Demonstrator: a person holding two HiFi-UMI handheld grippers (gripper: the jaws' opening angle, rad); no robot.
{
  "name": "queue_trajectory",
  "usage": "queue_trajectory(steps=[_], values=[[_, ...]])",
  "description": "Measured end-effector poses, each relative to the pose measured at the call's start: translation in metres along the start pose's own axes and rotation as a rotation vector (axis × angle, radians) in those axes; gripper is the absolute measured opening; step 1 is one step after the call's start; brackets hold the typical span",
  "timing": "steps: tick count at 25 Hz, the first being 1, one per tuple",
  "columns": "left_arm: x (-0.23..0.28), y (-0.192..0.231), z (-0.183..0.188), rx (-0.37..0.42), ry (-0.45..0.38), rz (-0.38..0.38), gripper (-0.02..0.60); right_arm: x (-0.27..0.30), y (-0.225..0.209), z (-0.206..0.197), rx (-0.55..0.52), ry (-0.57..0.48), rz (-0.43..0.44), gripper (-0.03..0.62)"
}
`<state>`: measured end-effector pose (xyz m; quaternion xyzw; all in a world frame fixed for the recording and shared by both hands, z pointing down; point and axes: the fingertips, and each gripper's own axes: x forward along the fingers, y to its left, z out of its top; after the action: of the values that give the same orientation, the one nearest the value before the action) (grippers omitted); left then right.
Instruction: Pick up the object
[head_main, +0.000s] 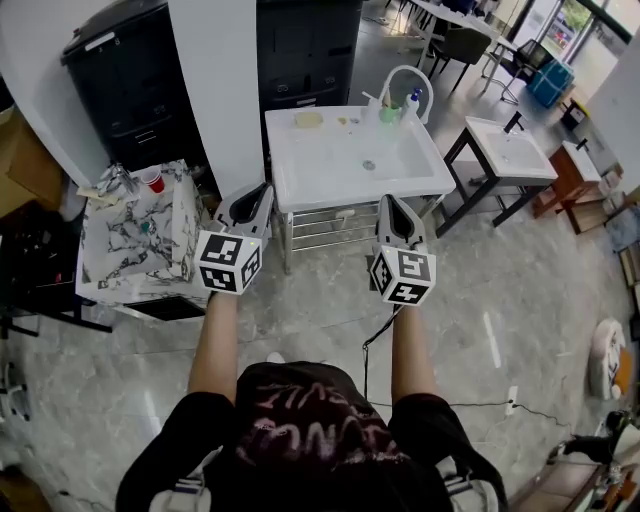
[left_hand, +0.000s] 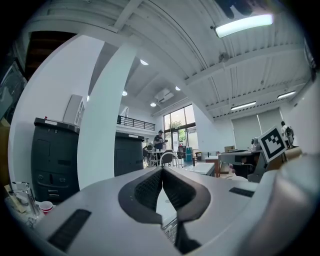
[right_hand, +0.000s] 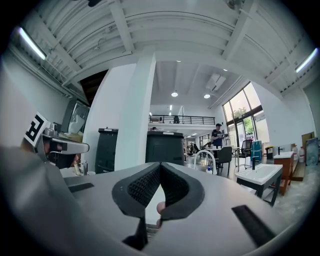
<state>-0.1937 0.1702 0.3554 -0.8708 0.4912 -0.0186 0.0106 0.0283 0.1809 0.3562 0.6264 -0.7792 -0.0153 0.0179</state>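
Observation:
A white sink basin (head_main: 300, 165) on a metal frame stands ahead of me. On its back rim lie a pale yellow sponge (head_main: 308, 119), a green bottle (head_main: 389, 113) and a white bottle with a blue cap (head_main: 412, 101), beside a curved faucet (head_main: 405, 75). My left gripper (head_main: 263, 190) hangs in the air at the basin's near left corner, my right gripper (head_main: 388, 200) at its near right edge. Both touch nothing. In the left gripper view the left gripper (left_hand: 161, 169) has its jaws pressed together and empty. The right gripper (right_hand: 160, 164) looks the same in its own view.
A marble-patterned stand (head_main: 130, 245) with a red cup (head_main: 154, 181) is at the left. Black cabinets (head_main: 130, 70) and a white column (head_main: 215, 90) stand behind. A second sink (head_main: 510, 150) is to the right. A cable (head_main: 375, 335) runs across the floor.

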Motion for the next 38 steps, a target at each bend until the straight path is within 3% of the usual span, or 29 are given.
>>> queue_trajectory(steps=[13, 30, 38], values=[[0.022, 0.021, -0.021, -0.029, 0.02, -0.034, 0.017, 0.018, -0.009, -0.007, 0.0, -0.015, -0.049, 0.014], [0.185, 0.012, -0.03, 0.018, 0.086, 0.025, 0.017, 0.151, -0.125, -0.027, 0.038, -0.009, 0.031, 0.014], [0.228, 0.013, -0.025, 0.016, 0.091, 0.074, 0.017, 0.191, -0.155, -0.029, 0.044, -0.002, 0.079, 0.014]])
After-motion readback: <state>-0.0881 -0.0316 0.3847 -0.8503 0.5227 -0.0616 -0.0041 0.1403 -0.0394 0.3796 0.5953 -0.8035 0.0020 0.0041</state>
